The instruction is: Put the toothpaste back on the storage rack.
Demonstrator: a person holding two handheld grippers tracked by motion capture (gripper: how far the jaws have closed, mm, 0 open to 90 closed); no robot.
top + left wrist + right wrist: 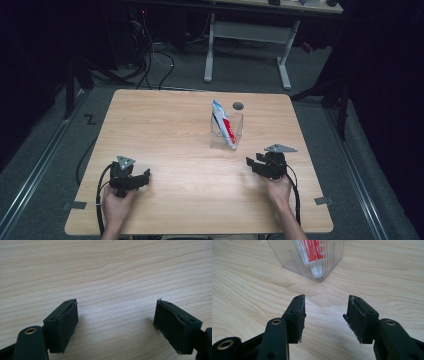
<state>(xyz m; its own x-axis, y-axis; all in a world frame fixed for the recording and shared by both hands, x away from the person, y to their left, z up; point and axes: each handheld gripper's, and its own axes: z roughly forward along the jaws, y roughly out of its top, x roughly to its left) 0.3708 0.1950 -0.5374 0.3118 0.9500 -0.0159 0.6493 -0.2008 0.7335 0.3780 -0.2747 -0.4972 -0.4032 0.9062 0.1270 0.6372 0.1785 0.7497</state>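
Clear ribbed plastic holder (pixel 227 131) is seen right of frame centre on the surface (pixel 165 130), a red-and-white tube (pixel 223 122) leaning inside. Right gripper (pixel 256 162), just below it, and left gripper (pixel 145 176), lower left, are held open, empty. Approach judged in hand; next, the tube is to be reached.

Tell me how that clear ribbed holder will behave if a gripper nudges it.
The clear holder looks thin-walled and light, so it would probably slide on the smooth table. The tube leans above its rim, so a high push may tip it. Its ribbed walls might give fingers some grip.
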